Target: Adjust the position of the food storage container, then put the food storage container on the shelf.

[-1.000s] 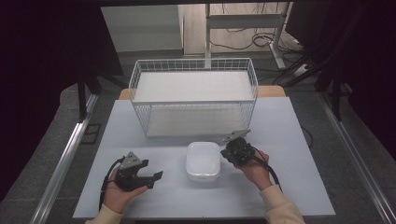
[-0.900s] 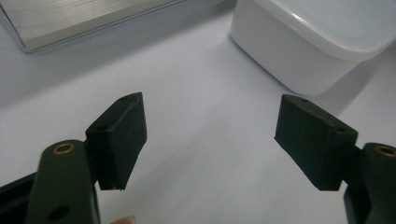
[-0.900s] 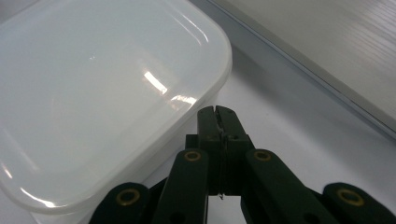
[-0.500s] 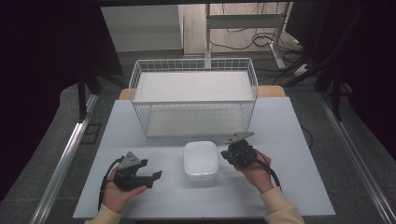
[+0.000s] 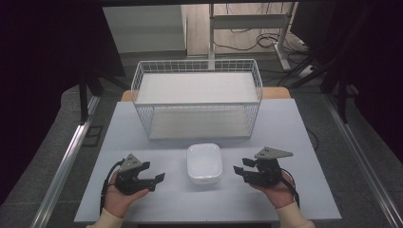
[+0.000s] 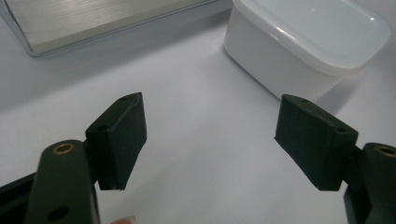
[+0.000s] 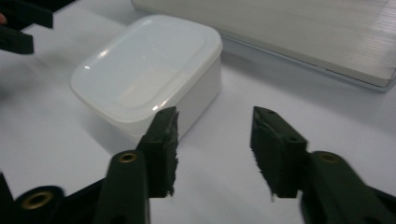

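A white lidded plastic container sits on the pale table in front of a wire basket. My left gripper rests in a hand to its left, jaws open and pointing at it. In the left gripper view the container lies ahead on the right, past the open left gripper. My right gripper is held to the container's right, apart from it. Its jaws have just been opening, with nothing between them. In the right gripper view the container lies ahead on the left of the right gripper.
A white wire basket with a pale floor stands at the back middle of the table. Its base edge runs close behind the container. Dark floor, metal rails and cables surround the table.
The right gripper has pulled back from the container's far right corner toward the person and to the right, and its jaws have opened. The left gripper has stayed in place.
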